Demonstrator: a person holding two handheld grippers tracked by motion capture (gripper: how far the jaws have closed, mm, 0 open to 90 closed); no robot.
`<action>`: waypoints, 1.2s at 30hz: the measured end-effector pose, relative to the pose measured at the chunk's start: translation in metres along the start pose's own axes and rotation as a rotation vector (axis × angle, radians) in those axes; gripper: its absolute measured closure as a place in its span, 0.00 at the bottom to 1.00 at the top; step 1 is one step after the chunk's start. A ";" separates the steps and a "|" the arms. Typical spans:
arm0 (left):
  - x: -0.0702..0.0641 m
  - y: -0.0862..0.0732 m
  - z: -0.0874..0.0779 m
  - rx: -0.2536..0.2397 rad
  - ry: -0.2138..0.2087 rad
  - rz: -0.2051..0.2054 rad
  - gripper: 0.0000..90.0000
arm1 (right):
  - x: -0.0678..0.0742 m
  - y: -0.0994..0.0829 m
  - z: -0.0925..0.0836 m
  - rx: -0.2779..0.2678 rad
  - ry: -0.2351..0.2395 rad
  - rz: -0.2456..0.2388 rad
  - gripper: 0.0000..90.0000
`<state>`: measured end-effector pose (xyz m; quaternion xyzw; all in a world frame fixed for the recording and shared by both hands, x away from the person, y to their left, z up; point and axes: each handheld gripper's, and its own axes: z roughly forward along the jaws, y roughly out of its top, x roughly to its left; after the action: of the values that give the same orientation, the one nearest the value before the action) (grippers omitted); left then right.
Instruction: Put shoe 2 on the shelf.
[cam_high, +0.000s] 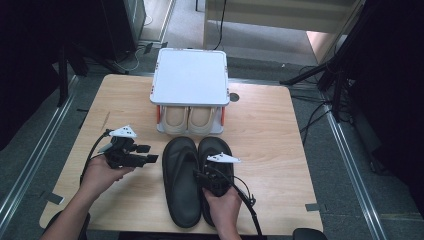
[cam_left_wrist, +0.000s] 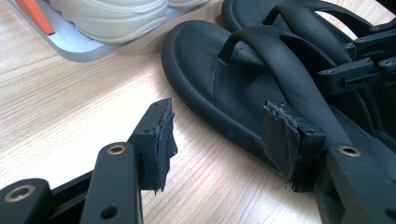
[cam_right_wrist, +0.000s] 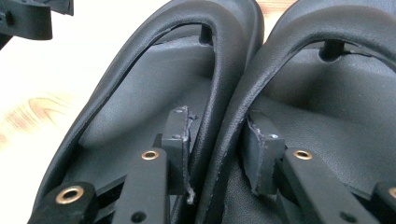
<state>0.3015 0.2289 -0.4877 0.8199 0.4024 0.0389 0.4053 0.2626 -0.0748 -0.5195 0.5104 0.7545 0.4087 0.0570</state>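
A: High view first — where do the sandals sit?

B: Both black sandals lie side by side near the middle of the table (cam_high: 270, 125), toes pointing far, just near of the small white rack (cam_high: 190, 77) that already has a pale pair of shoes (cam_high: 189, 119) on its lower shelf. The left sandal (cam_high: 181, 180) touches the right sandal (cam_high: 216, 165) along their inner edges.

A: And the right gripper (cam_high: 214, 176)?

B: It comes in from the near edge, over the seam between the two. In the right gripper view its pads (cam_right_wrist: 180, 135) straddle the two inner straps — one strap from each sandal — with a pad outside each. The straps are bunched together between them and the pads look pressed against them, so I read it as clamped on both straps.

A: Why take the inner straps?

B: My guess is one pinch there carries the pair as a unit, probably toward the rack.

A: The left gripper (cam_high: 142, 152)?

B: Held off to the left, above bare wood, pointing toward the left sandal. In the left gripper view its jaws stand wide apart with nothing between them; one pad is in front of the sandal's near edge without gripping it. It seems to be waiting, ready to steady the pair.
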 end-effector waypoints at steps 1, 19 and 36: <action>0.000 0.000 0.000 -0.001 0.000 -0.001 0.50 | 0.000 0.000 0.000 0.003 0.003 0.014 0.75; 0.002 0.000 -0.002 -0.019 0.006 -0.007 0.50 | -0.005 0.003 -0.005 0.029 0.014 0.051 0.86; 0.010 -0.002 -0.007 -0.025 0.044 -0.041 0.48 | -0.022 0.015 -0.026 0.133 0.161 -0.210 0.86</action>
<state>0.3039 0.2409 -0.4871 0.8053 0.4273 0.0538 0.4073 0.2707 -0.1052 -0.4998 0.3966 0.8314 0.3892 0.0047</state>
